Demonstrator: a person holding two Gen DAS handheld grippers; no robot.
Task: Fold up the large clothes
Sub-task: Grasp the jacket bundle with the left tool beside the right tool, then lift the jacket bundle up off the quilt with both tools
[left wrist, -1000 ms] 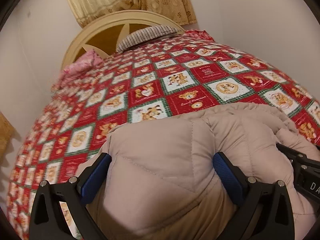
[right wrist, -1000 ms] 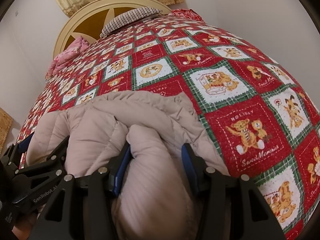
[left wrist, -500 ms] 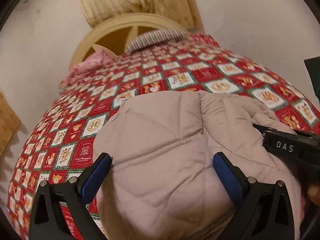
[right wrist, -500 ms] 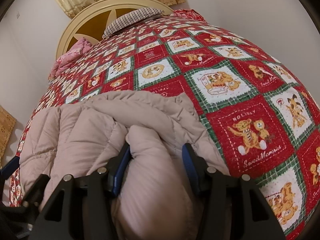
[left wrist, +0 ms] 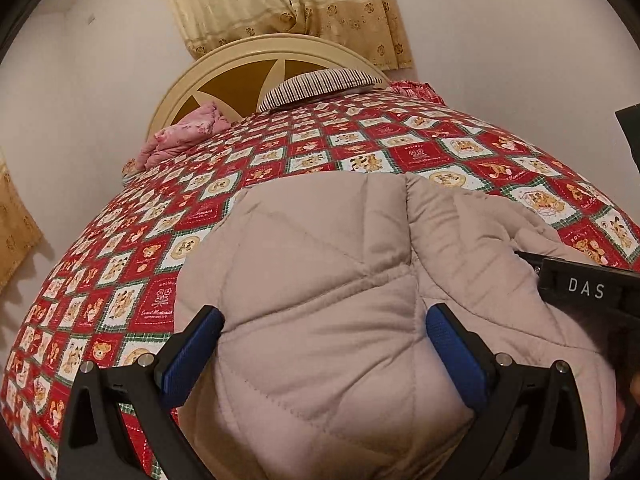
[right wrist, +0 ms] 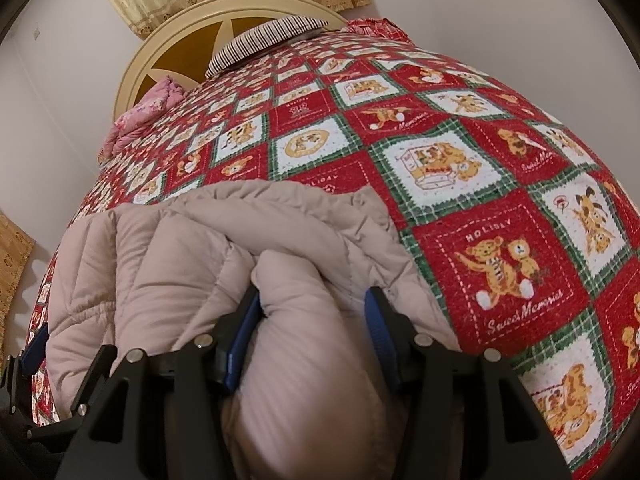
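Note:
A beige quilted puffer jacket (left wrist: 320, 260) lies bunched on a bed with a red and white teddy-bear bedspread (left wrist: 120, 280). My left gripper (left wrist: 322, 344) stands wide open over the jacket's near part; the padded cloth fills the gap between its blue pads. My right gripper (right wrist: 312, 316) is shut on a thick rolled fold of the jacket (right wrist: 180, 248), near its right edge. The right gripper's black body (left wrist: 588, 292) shows at the right of the left wrist view. A blue pad of the left gripper (right wrist: 32, 348) peeks in at the lower left of the right wrist view.
The bedspread (right wrist: 500, 200) stretches bare beyond and right of the jacket. At the head stand a cream headboard (left wrist: 240, 64), a striped pillow (left wrist: 320, 84), a pink cloth (left wrist: 180, 136) and a red garment (left wrist: 416, 90). Curtains (left wrist: 280, 0) hang behind, walls on both sides.
My left gripper has drawn back and left over the jacket, so more jacket and bed show ahead of it. It slid toward the right view's left corner. The right gripper kept still.

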